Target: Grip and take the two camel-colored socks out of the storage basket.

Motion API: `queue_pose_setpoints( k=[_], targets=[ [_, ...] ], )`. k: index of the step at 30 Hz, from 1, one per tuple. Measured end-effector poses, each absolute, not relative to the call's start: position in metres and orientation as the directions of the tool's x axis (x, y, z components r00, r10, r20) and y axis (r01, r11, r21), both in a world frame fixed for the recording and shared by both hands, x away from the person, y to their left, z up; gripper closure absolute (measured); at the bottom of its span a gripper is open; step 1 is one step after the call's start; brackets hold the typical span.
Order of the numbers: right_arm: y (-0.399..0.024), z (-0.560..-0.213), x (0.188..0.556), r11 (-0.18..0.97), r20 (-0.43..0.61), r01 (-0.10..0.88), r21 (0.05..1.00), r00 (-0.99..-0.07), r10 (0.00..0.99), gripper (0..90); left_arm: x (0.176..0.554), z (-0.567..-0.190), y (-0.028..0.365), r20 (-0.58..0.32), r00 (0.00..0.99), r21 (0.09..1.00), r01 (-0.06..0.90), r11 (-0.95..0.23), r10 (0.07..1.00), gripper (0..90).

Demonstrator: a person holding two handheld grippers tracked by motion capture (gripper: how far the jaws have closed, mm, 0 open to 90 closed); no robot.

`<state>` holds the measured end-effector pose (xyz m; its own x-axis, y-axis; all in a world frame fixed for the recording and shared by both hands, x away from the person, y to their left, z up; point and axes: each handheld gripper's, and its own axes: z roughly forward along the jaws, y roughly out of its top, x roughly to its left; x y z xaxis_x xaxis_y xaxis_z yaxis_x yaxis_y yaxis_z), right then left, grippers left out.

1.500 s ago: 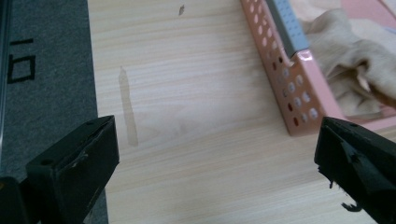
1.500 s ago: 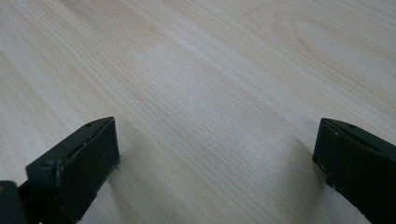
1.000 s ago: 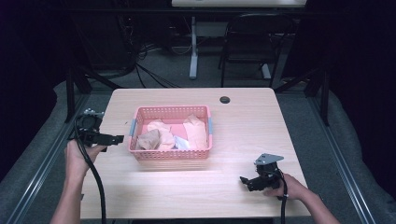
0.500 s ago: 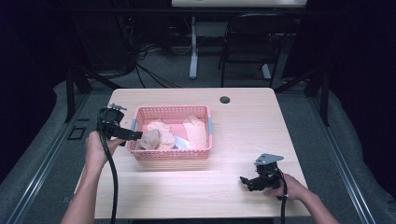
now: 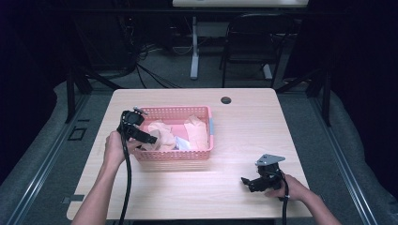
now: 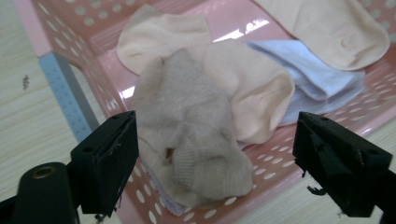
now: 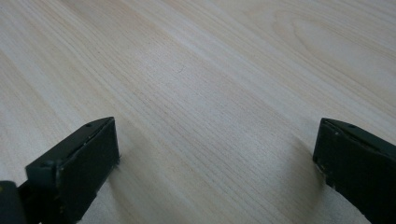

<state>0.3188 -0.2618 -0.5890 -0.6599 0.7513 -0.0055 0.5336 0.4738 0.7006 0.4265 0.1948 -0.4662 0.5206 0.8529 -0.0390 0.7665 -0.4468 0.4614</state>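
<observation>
The left hand-held gripper (image 6: 215,158), jaws spread wide, hangs over the beige sock (image 6: 191,135) at the pink basket's (image 5: 173,153) left end. Soft, light, limp: pinch its bunched top fold. The right hand-held gripper (image 5: 253,183) rests released near the worktop's (image 5: 281,122) front right corner.

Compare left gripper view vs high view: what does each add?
Left gripper view alone: sock detail. A grey-beige sock lies bunched on a peach one, a light blue one behind, between the open jaws.

High view alone: the right tool low over the table, a dark round spot, chair.

Both: pink basket, left tool at its left end.
</observation>
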Motion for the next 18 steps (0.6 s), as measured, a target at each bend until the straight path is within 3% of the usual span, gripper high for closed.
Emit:
queue_pose_setpoints(
  k=[10,14,17,18],
  targets=[
    [-0.262,-0.589,0.319,0.474,-0.006,0.534,0.7,-0.66,0.751,0.0,0.442,-0.484,0.193,-0.046,0.521,0.366,0.803,-0.47,0.852,31.7],
    [-0.262,-0.589,0.319,0.474,-0.005,0.534,0.701,-0.66,0.751,0.0,0.448,-0.489,0.192,-0.046,0.523,0.331,0.812,-0.481,0.851,49.9],
    [-0.262,-0.589,0.319,0.474,-0.005,0.533,0.701,-0.66,0.751,0.0,0.45,-0.488,0.192,-0.054,0.542,0.335,0.801,-0.496,0.839,70.9],
    [-0.262,-0.589,0.319,0.474,-0.006,0.533,0.701,-0.66,0.751,0.0,0.451,-0.487,0.192,-0.051,0.55,0.333,0.796,-0.505,0.833,73.7]
  ],
)
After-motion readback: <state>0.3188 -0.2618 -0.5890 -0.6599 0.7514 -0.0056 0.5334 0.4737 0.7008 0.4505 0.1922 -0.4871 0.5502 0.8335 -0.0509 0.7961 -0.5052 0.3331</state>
